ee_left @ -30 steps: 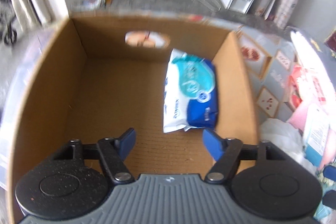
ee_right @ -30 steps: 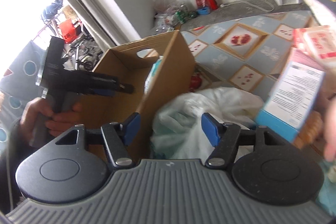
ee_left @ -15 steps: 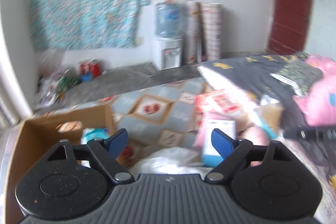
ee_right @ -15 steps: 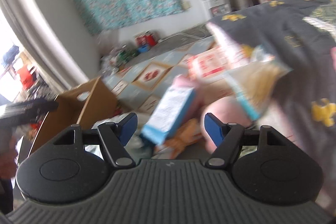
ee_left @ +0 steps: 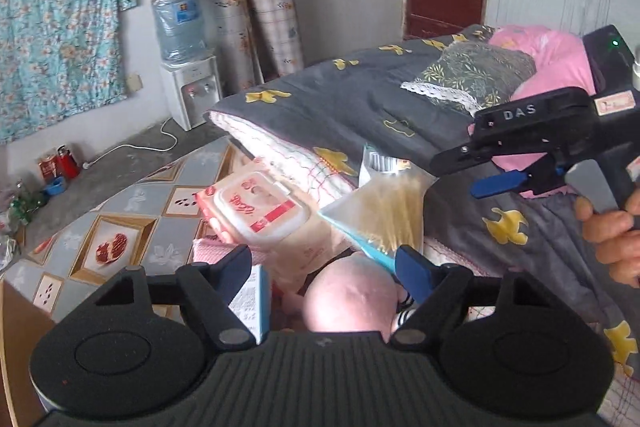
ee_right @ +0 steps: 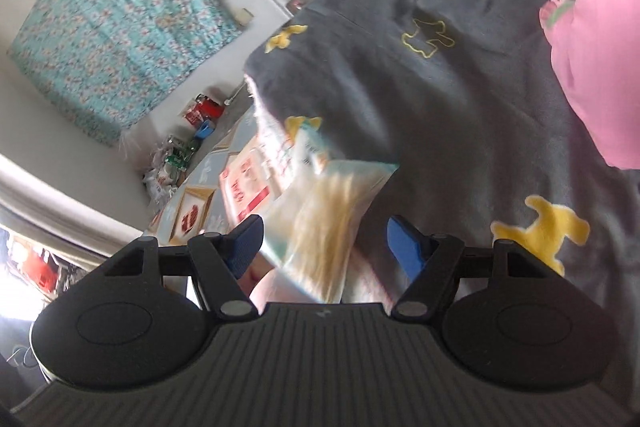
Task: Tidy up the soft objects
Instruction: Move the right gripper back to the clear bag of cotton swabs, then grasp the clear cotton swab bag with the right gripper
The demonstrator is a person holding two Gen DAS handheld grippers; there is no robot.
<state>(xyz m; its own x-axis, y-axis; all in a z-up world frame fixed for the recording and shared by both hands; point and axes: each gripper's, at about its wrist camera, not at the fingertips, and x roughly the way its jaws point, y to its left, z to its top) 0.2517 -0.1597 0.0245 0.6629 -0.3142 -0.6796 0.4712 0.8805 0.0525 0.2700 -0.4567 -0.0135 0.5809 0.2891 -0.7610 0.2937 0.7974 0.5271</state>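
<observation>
We are working the pick-up step: both tongs are aiming at the pile of soft goods lying at the foot of the grey quilt (ee_left: 384, 95) on the bed, with nothing carried yet.

Left tongs (ee_left: 324, 267): spread, nothing between the pads; the jaws have just been closing in a little after a wider opening, but no item is caught. Directly ahead of them we are seeing a pink rounded soft item (ee_left: 348, 299), partly hidden under the tongs body, so we cannot tell what it is. Just beside the left pad a blue-and-white box (ee_left: 254, 303) is standing on edge. Above these, a wet-wipes pack (ee_left: 260, 203) with a red-and-white lid is leaning on the heap, and a clear bag of pale yellow strands (ee_left: 384, 211) is resting against the quilt edge.

Right tongs (ee_right: 322, 239): spread, empty. The yellow-strand bag (ee_right: 332, 211) is lying in line with the gap but blurred; the pads are not pressing it. In the left view the right tongs (ee_left: 496, 183) are hanging above the quilt, well apart from the pile.

A corner of the cardboard box (ee_left: 20, 323) is showing at lower left, presumably the destination.

Next move, as we are judging it: settle on one item per tongs, lower until the pads straddle it, then close gently — soft packs will deform and slip if pinched at a corner.
</observation>
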